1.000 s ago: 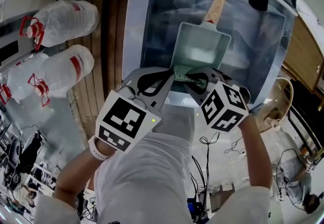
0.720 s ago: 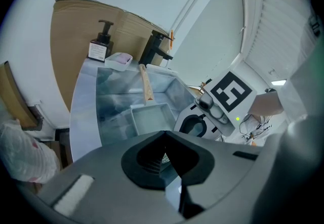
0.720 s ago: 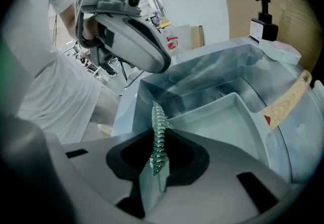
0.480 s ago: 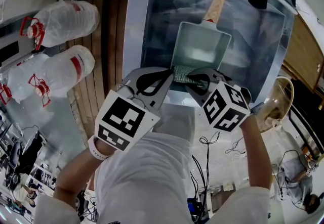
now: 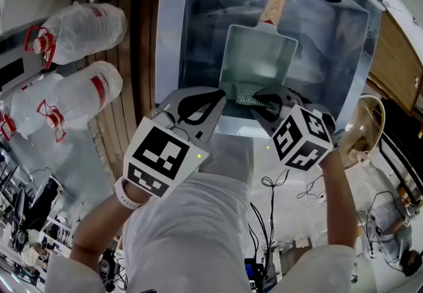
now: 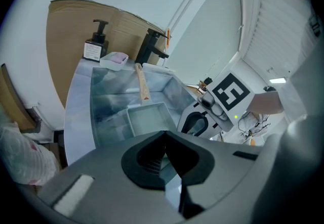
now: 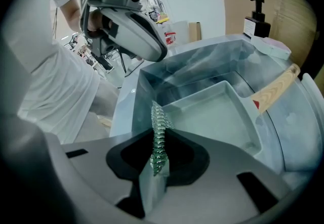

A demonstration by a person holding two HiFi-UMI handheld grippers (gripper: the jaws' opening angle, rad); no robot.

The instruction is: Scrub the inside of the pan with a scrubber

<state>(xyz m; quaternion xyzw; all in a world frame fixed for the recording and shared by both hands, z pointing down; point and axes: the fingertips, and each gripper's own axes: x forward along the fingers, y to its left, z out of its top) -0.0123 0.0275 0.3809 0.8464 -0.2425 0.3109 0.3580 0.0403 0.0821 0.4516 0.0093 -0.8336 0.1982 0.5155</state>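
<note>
The right gripper has its jaws squeezed tight on the green scrubber. The scrubber sticks out past the tips and sits at the near end of the pan. The pan lies in the sink. The left gripper has its jaws closed with nothing in them. It is just beside the pan's near corner.

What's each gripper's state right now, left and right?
Left gripper: closed, holding nothing.
Right gripper: closed on the flat silvery-green mesh scrubber, at the near edge of the rectangular grey pan.
</note>
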